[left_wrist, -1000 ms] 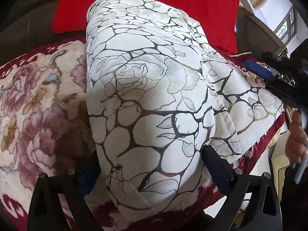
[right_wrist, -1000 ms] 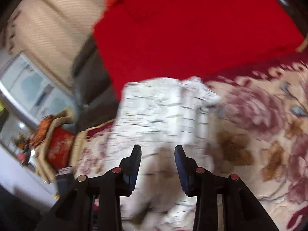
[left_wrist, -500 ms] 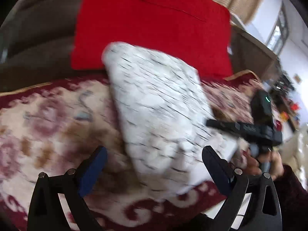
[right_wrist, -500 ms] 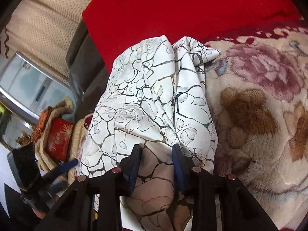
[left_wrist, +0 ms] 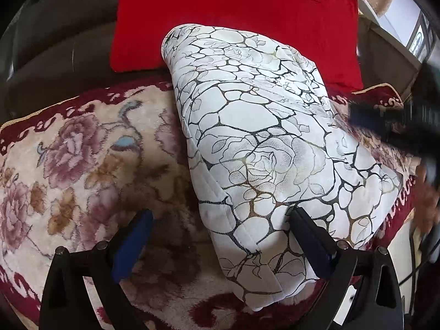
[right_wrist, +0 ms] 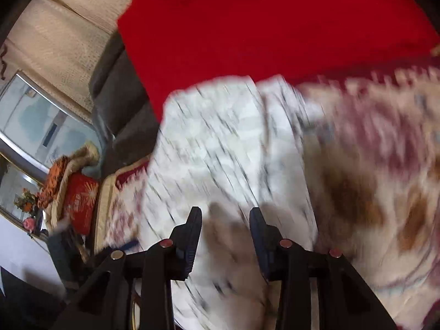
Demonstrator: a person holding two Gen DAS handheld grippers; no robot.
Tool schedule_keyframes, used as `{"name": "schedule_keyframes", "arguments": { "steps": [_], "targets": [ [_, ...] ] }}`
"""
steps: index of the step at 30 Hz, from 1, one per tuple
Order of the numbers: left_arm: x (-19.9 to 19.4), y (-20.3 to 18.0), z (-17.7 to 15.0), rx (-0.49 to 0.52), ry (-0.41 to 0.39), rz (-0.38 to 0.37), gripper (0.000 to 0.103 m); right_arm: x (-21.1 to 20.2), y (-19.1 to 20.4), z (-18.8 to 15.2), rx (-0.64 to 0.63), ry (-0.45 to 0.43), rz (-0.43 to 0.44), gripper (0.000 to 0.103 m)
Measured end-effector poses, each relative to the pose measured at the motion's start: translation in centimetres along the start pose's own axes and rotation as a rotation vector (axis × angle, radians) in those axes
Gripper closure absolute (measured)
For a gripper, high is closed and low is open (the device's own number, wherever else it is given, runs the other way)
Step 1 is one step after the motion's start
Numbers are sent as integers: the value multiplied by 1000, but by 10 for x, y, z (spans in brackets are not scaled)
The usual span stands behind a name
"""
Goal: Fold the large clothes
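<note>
A white garment with a dark cracked-rose print (left_wrist: 261, 143) lies folded into a long block on a floral plush blanket (left_wrist: 77, 165). My left gripper (left_wrist: 220, 236) is open wide, its fingers apart on either side of the garment's near end, holding nothing. In the right wrist view the garment (right_wrist: 225, 148) is motion-blurred. My right gripper (right_wrist: 224, 236) is partly open just above the garment's near part, with nothing between its fingers. The right gripper also shows blurred at the right edge of the left wrist view (left_wrist: 398, 126).
A red cushion (left_wrist: 233, 13) leans on the dark sofa back (left_wrist: 55, 41) behind the garment. The blanket's dark red border (left_wrist: 225, 310) marks the seat's front edge. A window (right_wrist: 33, 115) and a pile of orange and red fabric (right_wrist: 71, 181) lie to the left.
The right gripper's fingers, closed on the garment half a second ago, have spread and it is moving fast. The left gripper stays open and has moved closer to the garment's near end.
</note>
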State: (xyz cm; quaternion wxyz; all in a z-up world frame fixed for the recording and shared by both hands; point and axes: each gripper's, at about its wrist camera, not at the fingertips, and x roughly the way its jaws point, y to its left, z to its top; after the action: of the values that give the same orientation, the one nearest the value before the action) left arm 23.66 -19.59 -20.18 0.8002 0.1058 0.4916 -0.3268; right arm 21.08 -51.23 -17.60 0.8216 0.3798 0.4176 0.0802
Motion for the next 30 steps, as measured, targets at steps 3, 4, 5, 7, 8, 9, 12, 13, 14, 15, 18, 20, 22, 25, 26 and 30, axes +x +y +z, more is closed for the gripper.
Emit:
{"name": "schedule_keyframes", "arguments": {
  "steps": [3, 4, 5, 7, 8, 9, 12, 13, 14, 15, 18, 20, 22, 25, 26, 30],
  "targets": [
    [3, -12, 3, 26, -14, 39, 2, 4, 15, 32, -13, -40, -26, 63],
    [3, -16, 3, 38, -18, 52, 2, 11, 18, 43, -16, -45, -46, 63],
    [0, -15, 1, 45, -20, 60, 2, 18, 18, 51, -13, -40, -55, 63],
    [-1, -19, 2, 67, -27, 85, 2, 40, 10, 65, 19, -3, -81, 63],
    [-2, -22, 1, 76, -31, 92, 2, 54, 0, 70, 52, 23, -118, 64],
    [-2, -25, 2, 81, -35, 95, 2, 71, -13, 73, 89, 66, -151, 65],
    [-3, -31, 3, 97, -41, 119, 2, 101, -40, 70, 117, 103, -147, 66],
    [-4, -33, 3, 106, -41, 129, 2, 99, -41, 69, 122, 89, -133, 66],
    [-8, -31, 2, 113, -44, 137, 2, 94, -41, 68, 127, 80, -127, 66],
    [-9, -31, 0, 117, -46, 143, 2, 92, -40, 67, 118, 75, -130, 66],
    [-8, -27, -1, 112, -46, 161, 2, 71, -34, 57, 81, 55, -150, 64],
    [-8, -27, -1, 109, -44, 170, 2, 54, -27, 48, 63, 34, -152, 64],
    [-10, -29, -1, 113, -47, 183, 2, 33, -20, 36, 37, 0, -133, 63],
    [-9, -29, -1, 121, -52, 203, 2, 5, -10, 11, -20, -18, -135, 63],
    [-9, -29, -1, 120, -53, 208, 3, -1, -10, 5, -27, -19, -125, 63],
    [-12, -32, -2, 119, -52, 215, 2, -10, -17, -30, -56, -16, -118, 63]
  ]
}}
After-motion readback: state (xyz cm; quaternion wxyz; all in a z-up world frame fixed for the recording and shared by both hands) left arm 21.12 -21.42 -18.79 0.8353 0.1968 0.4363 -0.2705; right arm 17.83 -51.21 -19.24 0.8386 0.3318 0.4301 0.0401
